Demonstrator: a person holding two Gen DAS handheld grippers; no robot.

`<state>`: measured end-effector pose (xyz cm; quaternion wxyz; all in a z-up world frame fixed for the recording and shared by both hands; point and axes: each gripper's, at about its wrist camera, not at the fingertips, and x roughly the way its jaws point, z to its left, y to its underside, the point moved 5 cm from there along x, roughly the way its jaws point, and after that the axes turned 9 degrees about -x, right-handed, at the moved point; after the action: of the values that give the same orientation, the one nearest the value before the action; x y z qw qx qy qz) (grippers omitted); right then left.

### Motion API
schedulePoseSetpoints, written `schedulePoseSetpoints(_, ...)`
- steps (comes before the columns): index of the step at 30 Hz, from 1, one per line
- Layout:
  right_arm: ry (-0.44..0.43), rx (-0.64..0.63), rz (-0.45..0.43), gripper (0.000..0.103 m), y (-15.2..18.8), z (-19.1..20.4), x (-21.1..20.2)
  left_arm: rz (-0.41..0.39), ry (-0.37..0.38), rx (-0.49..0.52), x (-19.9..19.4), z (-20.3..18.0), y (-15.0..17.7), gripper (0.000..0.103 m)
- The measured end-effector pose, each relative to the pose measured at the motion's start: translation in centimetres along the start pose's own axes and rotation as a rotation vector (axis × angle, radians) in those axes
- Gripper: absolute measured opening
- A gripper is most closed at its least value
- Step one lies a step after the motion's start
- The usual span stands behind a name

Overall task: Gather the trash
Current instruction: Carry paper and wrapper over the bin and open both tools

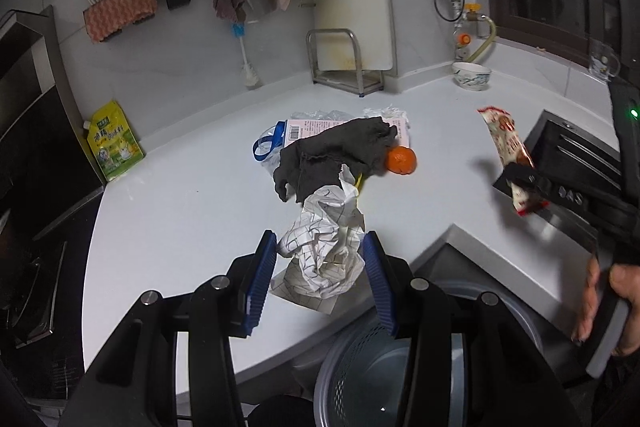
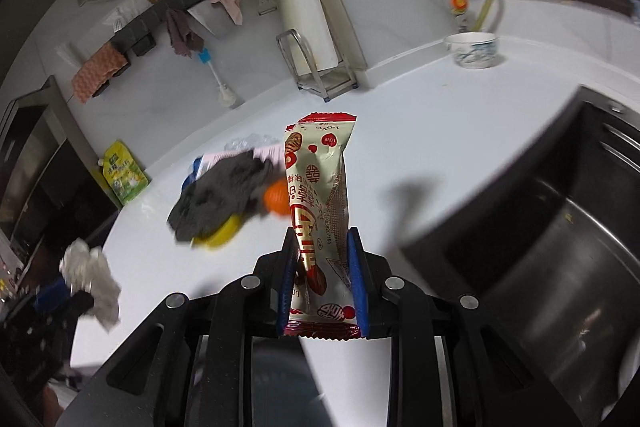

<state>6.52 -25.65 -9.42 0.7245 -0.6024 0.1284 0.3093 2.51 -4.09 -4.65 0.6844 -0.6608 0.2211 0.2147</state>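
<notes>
My left gripper (image 1: pixel 320 247) is shut on a crumpled sheet of lined white paper (image 1: pixel 326 245) and holds it above the counter's front edge; it also shows in the right wrist view (image 2: pixel 90 273). My right gripper (image 2: pixel 323 245) is shut on a red and cream snack wrapper (image 2: pixel 320 203), held upright above the counter; it also shows at the right of the left wrist view (image 1: pixel 508 151). A grey perforated trash bin (image 1: pixel 372 367) stands below the counter under my left gripper.
On the white counter (image 1: pixel 180 211) lie a dark grey cloth (image 1: pixel 332 155), an orange (image 1: pixel 401 159), a pink packet in clear plastic (image 1: pixel 304 129) and something yellow under the cloth (image 2: pixel 220 235). A yellow pouch (image 1: pixel 113 143), cutting board rack (image 1: pixel 340 63), bowl (image 1: pixel 472 75) and steel sink (image 2: pixel 560 247) surround them.
</notes>
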Motion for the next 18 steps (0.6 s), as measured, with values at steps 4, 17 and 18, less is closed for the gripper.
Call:
schedulePoseSetpoints(4,0.025,0.031,0.019,0.024,4.8,1.6,-3.5,-0.02,0.059,0.009,-1.6,-0.7,2.0,0.044)
schedulePoseSetpoints(17,0.083,0.021,0.143,0.025,13.8,6.0,-7.6,0.106,0.179,-0.026,-0.7,-0.8,8.0,0.045)
schedulePoseSetpoints(18,0.083,0.019,0.156,0.025,14.3,6.2,-7.4,0.113,0.18,-0.026,-0.6,-0.9,8.3,0.046)
